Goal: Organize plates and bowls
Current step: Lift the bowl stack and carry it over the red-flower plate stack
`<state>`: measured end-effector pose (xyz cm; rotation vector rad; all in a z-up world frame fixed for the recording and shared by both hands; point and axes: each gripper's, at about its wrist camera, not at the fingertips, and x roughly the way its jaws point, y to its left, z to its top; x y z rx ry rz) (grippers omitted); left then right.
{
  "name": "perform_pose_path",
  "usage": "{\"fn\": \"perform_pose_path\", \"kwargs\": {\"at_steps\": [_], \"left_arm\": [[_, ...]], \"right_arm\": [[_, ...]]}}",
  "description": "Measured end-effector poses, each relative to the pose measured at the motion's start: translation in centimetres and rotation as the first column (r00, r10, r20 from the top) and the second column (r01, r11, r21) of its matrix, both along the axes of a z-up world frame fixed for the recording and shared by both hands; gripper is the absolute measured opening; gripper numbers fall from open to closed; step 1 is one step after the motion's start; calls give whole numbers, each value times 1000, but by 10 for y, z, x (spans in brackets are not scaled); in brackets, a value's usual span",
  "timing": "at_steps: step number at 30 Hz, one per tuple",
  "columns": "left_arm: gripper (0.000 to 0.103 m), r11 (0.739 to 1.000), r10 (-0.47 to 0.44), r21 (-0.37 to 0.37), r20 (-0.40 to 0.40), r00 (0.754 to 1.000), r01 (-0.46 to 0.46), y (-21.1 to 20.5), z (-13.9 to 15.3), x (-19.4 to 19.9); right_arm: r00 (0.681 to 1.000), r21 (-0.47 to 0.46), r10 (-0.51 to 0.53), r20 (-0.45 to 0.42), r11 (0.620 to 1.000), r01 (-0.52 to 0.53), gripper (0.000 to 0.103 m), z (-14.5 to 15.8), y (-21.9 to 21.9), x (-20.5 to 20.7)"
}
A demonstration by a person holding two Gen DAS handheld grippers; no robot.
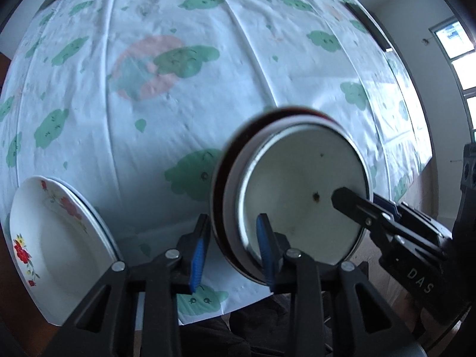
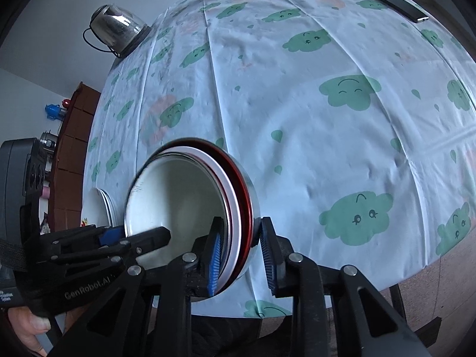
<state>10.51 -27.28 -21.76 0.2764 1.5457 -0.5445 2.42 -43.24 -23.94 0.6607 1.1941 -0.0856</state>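
Observation:
A nested stack of bowls [image 1: 297,193], white inside with red and metal ones outside, is held by both grippers over the near edge of the table. My left gripper [image 1: 232,253] is shut on the stack's left rim, one blue pad inside and one outside. My right gripper [image 2: 241,255] is shut on the opposite rim of the same stack [image 2: 178,196]. Each gripper shows in the other's view: the right gripper [image 1: 351,205] reaches into the bowl, and the left gripper [image 2: 148,238] comes in from the left. A small pile of white floral plates [image 1: 53,238] lies at the table's left corner.
The table wears a pale cloth with green clouds [image 2: 327,148]. A glass kettle [image 2: 119,29] stands at the far left corner, and a dark phone [image 2: 389,0] lies at the far right. A brown cabinet [image 2: 74,148] is left of the table. A hand [image 2: 29,333] grips the left tool.

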Motion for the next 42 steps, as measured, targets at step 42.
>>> {"fn": "perform_pose_path", "kwargs": {"at_steps": [42], "left_arm": [[29,1000,17,8,105,994,-18,28,42,-2]], "right_arm": [[990,-94,138,29,986,-135,23,51,34,19]]}}
